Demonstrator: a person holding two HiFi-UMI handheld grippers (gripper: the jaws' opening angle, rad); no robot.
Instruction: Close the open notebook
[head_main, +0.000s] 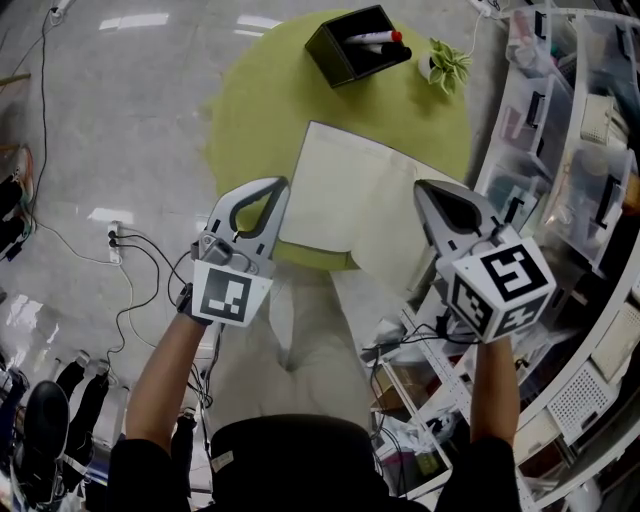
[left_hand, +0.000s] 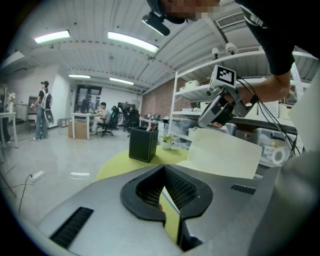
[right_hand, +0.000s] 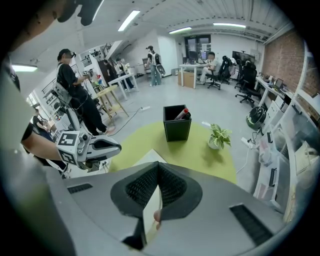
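- Markings: black-and-white square patterns on the cube (head_main: 228, 293) of each gripper are the one print that can be made out.
- Count: one notebook (head_main: 340, 190), one black pen holder (head_main: 345, 55) with one red-capped marker (head_main: 375, 38) showing in it, and one small potted plant (head_main: 447, 62), all on one round green table (head_main: 250, 90). There are two hand-held grippers.
- The notebook lies open at the table's near edge, with plain cream pages. Its left half rests flat. In the left gripper view its right leaf stands lifted and tilted above the table.
- The left gripper (head_main: 280, 185) is clenched on the notebook's left edge, with a thin sheet with a blue line along it between its pads.
- The right gripper (head_main: 420, 185) is clenched on the raised right leaf, and a cream sheet runs between its pads.
- The pen holder and the plant stand at the table's far side, well apart from the notebook, with the plant to the holder's right.
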